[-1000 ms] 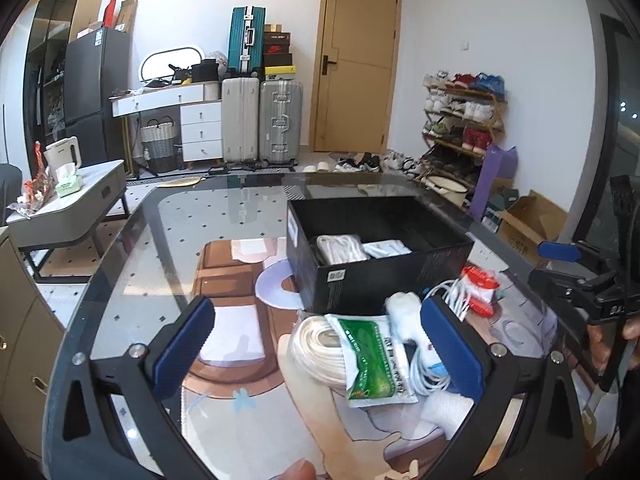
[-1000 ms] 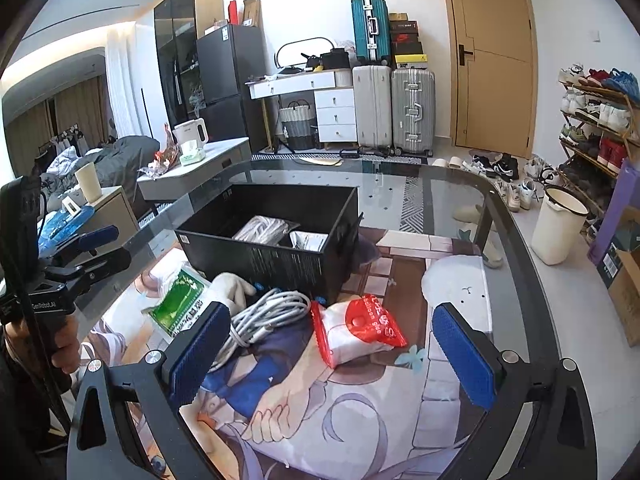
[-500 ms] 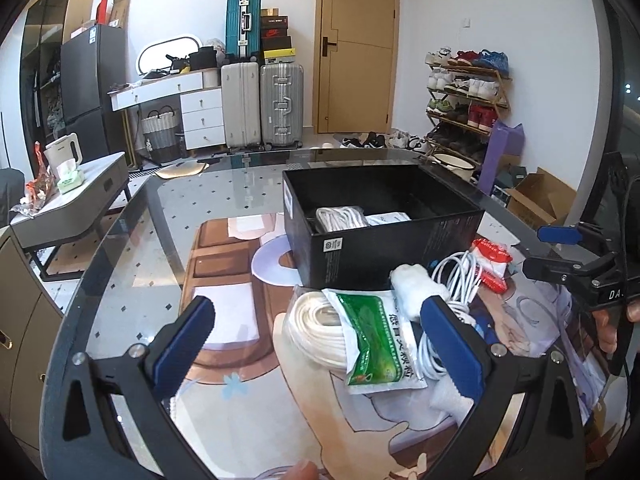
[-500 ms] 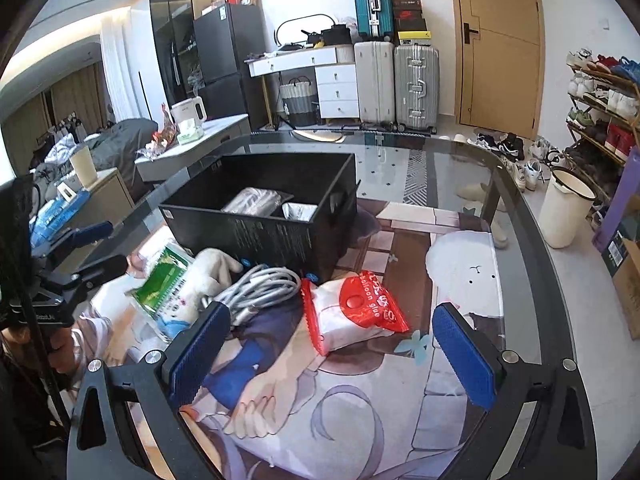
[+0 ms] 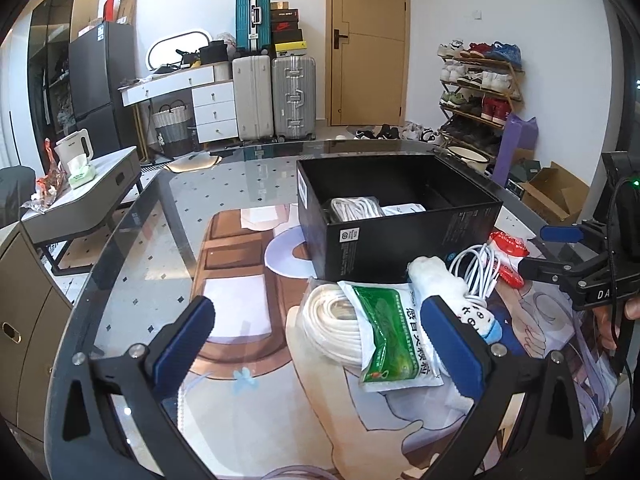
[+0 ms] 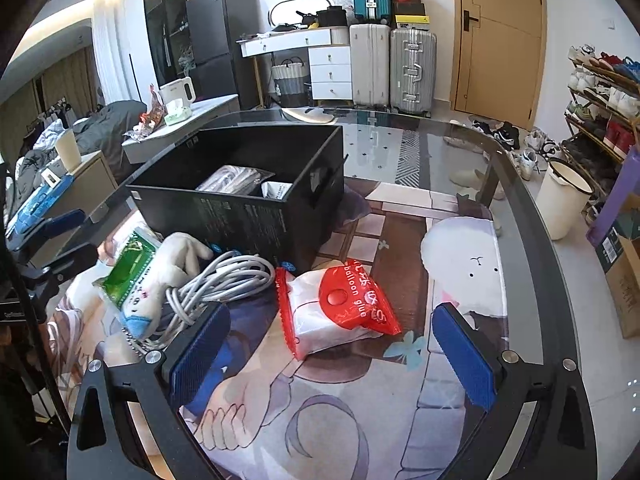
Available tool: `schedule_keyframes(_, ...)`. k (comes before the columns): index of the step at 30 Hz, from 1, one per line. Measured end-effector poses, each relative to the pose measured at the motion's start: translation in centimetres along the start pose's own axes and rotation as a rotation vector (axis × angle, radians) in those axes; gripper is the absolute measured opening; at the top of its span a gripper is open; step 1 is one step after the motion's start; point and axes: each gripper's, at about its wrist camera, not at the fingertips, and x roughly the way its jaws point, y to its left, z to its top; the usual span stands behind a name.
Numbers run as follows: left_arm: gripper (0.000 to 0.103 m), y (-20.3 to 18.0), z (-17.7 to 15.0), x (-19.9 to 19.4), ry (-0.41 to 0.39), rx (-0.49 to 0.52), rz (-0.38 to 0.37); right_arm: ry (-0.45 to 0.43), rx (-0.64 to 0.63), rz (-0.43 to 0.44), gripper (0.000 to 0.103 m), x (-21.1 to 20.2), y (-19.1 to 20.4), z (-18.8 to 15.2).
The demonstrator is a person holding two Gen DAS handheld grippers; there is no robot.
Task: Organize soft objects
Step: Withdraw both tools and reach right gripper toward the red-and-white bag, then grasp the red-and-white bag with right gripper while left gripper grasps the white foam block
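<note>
Both grippers moved in closer to the pile. Red-white packet [image 6: 340,308] lies on glass table [image 6: 400,148], ahead of wide-open right gripper [image 6: 332,354]. Left gripper [image 5: 320,340] wide open at rope coil [image 5: 326,326] and green packet [image 5: 390,332], in front of black box [image 5: 400,216].

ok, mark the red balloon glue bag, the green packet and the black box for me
red bag [image 6: 340,312], right wrist view, on the middle of its front.
green packet [image 5: 390,332], left wrist view, on the green printed face.
black box [image 5: 400,240], left wrist view, on the near outer wall.
</note>
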Motion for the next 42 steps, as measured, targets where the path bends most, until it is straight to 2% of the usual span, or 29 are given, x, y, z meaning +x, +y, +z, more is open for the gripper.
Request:
schedule_keyframes(21, 0.103, 0.5, 0.1, 0.7, 0.026, -0.019, -0.017, 0.09, -0.023, 0.01, 0.101, 3.2, -0.4, 0.5)
schedule_keyframes(24, 0.103, 0.7, 0.1, 0.8, 0.03, -0.025, -0.021, 0.101, -0.029, 0.021, 0.093, 3.6, -0.4, 0.6)
schedule_keyframes(26, 0.103, 0.7, 0.1, 0.9, 0.032, -0.025, -0.021, 0.111, -0.036, 0.028, 0.081, 3.9, -0.4, 0.7)
schedule_keyframes(31, 0.103, 0.8, 0.1, 0.9, 0.031, -0.023, -0.022, 0.128, -0.069, 0.017, 0.069, 4.6, 0.0, 0.8)
schedule_keyframes(42, 0.103, 0.9, 0.0, 1.0, 0.028, -0.021, -0.023, 0.117, -0.103, 0.014, 0.053, 3.4, 0.4, -0.2)
